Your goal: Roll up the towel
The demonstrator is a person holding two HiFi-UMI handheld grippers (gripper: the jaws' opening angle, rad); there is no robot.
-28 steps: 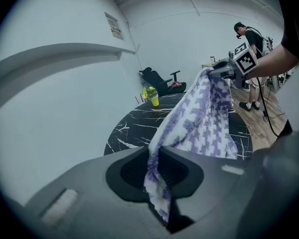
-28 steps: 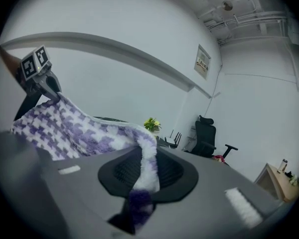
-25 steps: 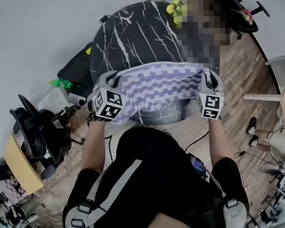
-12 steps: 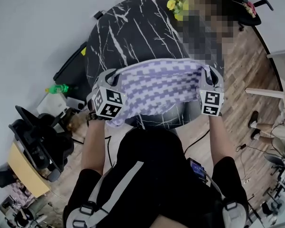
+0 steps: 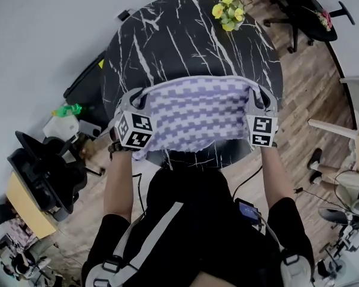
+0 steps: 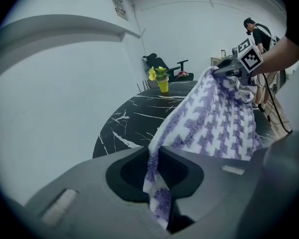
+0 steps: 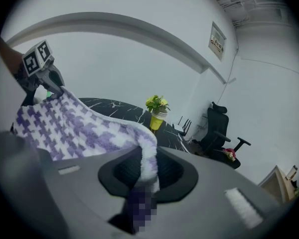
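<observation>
**Left claw [image 5: 142, 95] and right claw [image 5: 255, 93] clamped on the towel [image 5: 197, 112]; rolling not begun**

Seen along its own jaws, the left claw [image 6: 157, 180] is closed nearly together on one corner of the purple-and-white checked towel [image 6: 214, 118]. The cloth is pinched in the narrow gap and runs up out of it. The right claw [image 7: 142, 178] grips the opposite corner of the towel [image 7: 74, 128] the same way, jaws all but shut on the fabric.

Between them the towel is held spread wide and fairly taut, in the air over the near edge of the round black marble bench [image 5: 167, 46]. Whether its lower edge touches the bench top I cannot tell.

No fold or turn of a roll shows anywhere in the cloth, so I judge the task to be at its very start. Laying the towel out flat and all of the rolling are left. A yellow pot of flowers [image 5: 227, 14] stands at the bench's far side, well apart from the towel.
</observation>
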